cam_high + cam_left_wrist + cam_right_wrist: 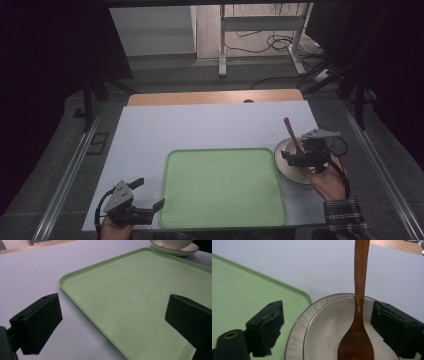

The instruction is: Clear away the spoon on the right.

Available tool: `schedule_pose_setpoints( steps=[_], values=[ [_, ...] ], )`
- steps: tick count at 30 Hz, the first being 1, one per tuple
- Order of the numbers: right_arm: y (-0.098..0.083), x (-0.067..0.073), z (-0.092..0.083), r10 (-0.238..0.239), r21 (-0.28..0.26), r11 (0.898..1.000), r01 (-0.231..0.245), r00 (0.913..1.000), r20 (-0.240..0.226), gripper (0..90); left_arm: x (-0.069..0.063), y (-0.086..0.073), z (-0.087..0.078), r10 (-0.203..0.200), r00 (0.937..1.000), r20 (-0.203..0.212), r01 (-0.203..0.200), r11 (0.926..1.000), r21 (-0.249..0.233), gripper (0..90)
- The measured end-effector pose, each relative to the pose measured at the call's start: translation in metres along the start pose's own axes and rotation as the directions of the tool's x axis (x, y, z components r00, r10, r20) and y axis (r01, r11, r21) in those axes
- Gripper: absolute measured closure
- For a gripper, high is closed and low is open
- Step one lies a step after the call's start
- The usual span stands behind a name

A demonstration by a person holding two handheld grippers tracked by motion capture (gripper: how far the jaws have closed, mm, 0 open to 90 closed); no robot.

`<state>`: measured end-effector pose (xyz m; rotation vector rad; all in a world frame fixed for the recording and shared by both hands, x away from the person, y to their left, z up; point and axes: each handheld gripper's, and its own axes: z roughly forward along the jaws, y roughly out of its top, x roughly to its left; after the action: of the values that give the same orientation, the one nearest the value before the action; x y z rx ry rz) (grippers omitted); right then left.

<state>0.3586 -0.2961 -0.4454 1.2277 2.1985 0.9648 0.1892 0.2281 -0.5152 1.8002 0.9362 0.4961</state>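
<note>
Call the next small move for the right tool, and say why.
Probably lower the right tool and close on the wooden spoon. Its jaws are open on either side of the spoon, which lies in the bowl beside the empty green tray. The left tool is open at the tray's near corner.

High view: dim overall, heavy dark vignette at the left and right edges and top corners, slightly soft and noisy. White table (210, 125) evenly lit from above; floor beyond it brighter. Left gripper view: jaws near-black, no detail, soft at the bottom edge; tray (140, 297) ahead of them has a pale diffuse sheen, faint shadow along its rim. Right gripper view: wooden spoon (358, 322) between the jaws sharp, thin glare streak on its handle; bowl (322, 327) evenly lit.
</note>
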Motion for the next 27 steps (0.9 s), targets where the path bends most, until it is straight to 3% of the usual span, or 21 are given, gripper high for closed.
schedule_pose_setpoints(
  steps=[5,6,11,19,27],
  values=[
    [0.003,-0.003,0.003,-0.006,0.012,1.000,0.006,0.9999,0.015,20.8,0.000,0.000,0.000,0.000,1.0000,0.000,0.000,1.0000,0.000,0.9],
    [0.005,-0.004,0.004,-0.018,0.018,1.000,0.017,0.9993,0.032,25.3,0.000,0.000,0.000,0.002,1.0000,0.000,-0.002,1.0000,0.000,0.8],
    [0.010,-0.008,0.007,-0.016,0.020,1.000,0.015,0.9978,0.065,30.7,0.000,0.000,0.000,0.002,1.0000,0.000,-0.002,1.0000,0.000,0.9],
    [0.019,-0.020,0.015,0.031,0.047,0.998,-0.033,0.9986,0.042,38.9,0.000,0.000,0.000,0.002,1.0000,0.001,-0.002,1.0000,0.000,0.8],
    [0.029,-0.026,0.024,0.029,0.072,0.997,-0.031,0.9990,0.033,43.1,0.000,0.000,0.000,0.002,1.0000,0.003,-0.002,1.0000,0.000,0.9]
  ],
)
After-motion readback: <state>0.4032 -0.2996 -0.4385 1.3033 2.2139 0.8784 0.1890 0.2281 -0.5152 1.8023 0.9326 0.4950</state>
